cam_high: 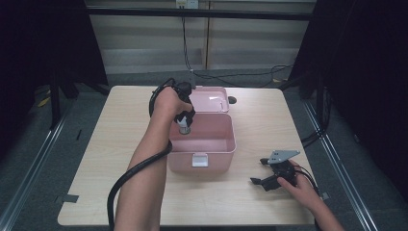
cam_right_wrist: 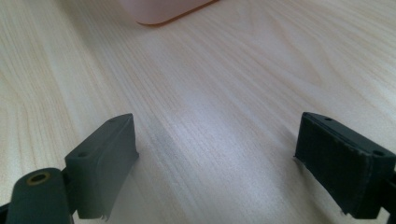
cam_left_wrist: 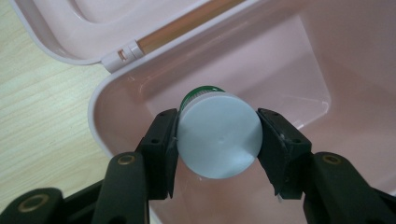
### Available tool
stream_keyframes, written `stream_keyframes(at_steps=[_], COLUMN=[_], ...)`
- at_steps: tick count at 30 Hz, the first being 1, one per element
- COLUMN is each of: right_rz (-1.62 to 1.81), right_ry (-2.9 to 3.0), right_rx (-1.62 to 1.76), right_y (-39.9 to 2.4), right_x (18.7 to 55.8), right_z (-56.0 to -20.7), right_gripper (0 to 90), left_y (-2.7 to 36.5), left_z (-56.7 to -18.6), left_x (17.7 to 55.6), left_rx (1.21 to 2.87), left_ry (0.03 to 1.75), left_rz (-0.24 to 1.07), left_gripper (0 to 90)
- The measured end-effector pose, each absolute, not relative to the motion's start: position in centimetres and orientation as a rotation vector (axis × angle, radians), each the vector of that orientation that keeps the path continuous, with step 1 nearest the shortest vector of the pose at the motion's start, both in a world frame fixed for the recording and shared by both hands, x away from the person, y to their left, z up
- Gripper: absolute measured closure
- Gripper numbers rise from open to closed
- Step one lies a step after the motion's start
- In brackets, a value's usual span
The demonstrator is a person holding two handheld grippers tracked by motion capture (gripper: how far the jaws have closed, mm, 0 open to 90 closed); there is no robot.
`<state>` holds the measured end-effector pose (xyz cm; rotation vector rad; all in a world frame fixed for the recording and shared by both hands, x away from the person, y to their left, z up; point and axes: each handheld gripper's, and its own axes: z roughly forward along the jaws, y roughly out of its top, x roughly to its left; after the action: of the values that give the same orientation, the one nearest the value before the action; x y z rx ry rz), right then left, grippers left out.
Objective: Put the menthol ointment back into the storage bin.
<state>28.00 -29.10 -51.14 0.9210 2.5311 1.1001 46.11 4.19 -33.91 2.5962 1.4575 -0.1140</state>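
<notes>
Nearest the lens, the left gripper (cam_left_wrist: 217, 140) has its two black fingers (cam_left_wrist: 161, 144) clamped on a small bottle (cam_left_wrist: 218, 140), one pad on each flank of its pale round cap, with a green band showing just beyond the cap. Seen from the high view, that left gripper (cam_high: 184, 122) points downward over the open pink box (cam_high: 202, 144), and the bottle (cam_high: 184, 126) hangs between the fingers, inside the box's rim near its far left corner; whether its base already touches the floor of the box I cannot tell. Just past the fingers, the box's lid (cam_high: 209, 99) lies folded back flat on the wooden surface (cam_high: 120, 144), hinge side toward the box. Further right, the right gripper (cam_high: 267, 176) rests low over the surface in the person's other hand, well apart from the box; its fingers (cam_right_wrist: 100, 158) stand wide apart with nothing but bare wood between them, and a corner of the pink box (cam_right_wrist: 161, 9) lies ahead of them. By my reading, the carrying is nearly done: what remains is to set the bottle down, release it, withdraw, and perhaps close the lid.
</notes>
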Motion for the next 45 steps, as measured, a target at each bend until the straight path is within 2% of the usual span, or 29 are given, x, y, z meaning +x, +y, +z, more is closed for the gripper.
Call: stream_keyframes(at_steps=[20,25,45], right_rz=[1.103,1.102,1.099], right_ry=[2.53,2.531,2.529], right_rx=[0.924,0.924,0.923], right_y=[-29.1,-29.1,-29.1], right_x=[28.0,28.0,28.0], right_z=[-51.1,-51.1,-51.1], right_gripper=[11.7,11.7,11.7], left_y=[3.9,3.7,3.3], left_z=[-36.8,-37.4,-39.7], left_x=[46.9,46.9,46.7], left_rx=[2.523,2.5,2.476], left_ry=[1.55,1.583,1.605], left_rz=[-0.1,-0.05,0.004], left_gripper=[50.3,50.3,50.2])
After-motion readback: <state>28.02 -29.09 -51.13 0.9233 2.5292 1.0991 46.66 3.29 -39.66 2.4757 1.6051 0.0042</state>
